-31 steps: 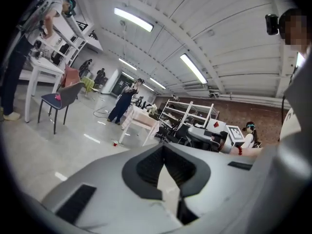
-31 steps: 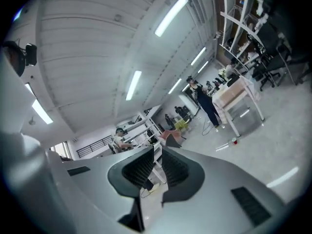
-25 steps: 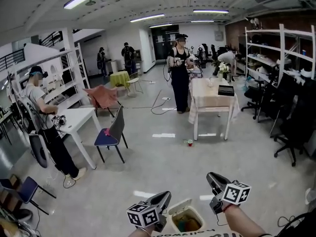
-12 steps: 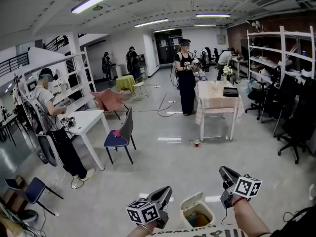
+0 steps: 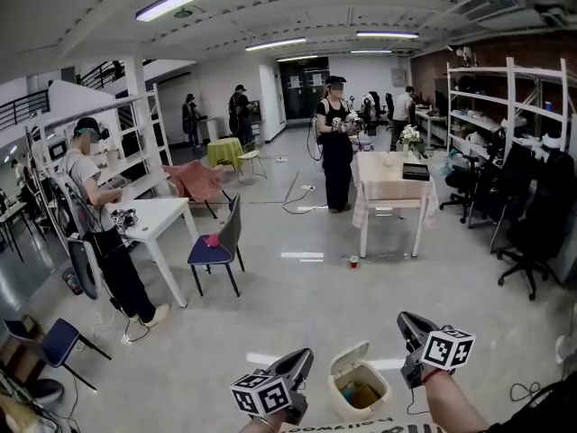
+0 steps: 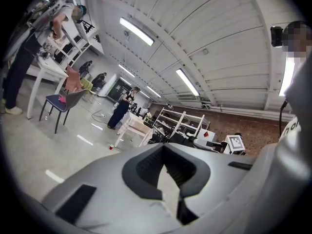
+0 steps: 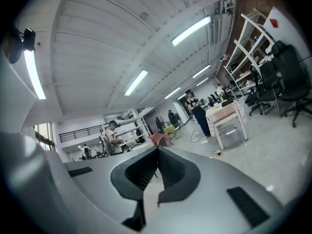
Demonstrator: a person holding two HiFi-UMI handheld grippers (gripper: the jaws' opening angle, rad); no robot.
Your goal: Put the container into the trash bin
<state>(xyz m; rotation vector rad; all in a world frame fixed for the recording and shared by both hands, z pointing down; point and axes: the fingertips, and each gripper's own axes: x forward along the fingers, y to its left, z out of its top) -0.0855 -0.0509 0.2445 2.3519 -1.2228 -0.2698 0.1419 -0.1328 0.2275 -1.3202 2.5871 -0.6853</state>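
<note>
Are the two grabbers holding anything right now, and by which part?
Nothing is held. The left gripper and the right gripper both have their jaws shut together on nothing. The trash bin stands untouched.

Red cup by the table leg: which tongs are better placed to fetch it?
Right, marginally: both tongs are shut and empty, but the right tongs sit farther forward, toward the red cup.

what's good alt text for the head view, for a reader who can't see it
The left gripper and right gripper, fingers shut, hang either side of a small open trash bin with items inside, on a workshop floor. Farther off, a person stands by a cloth-covered table.
</note>
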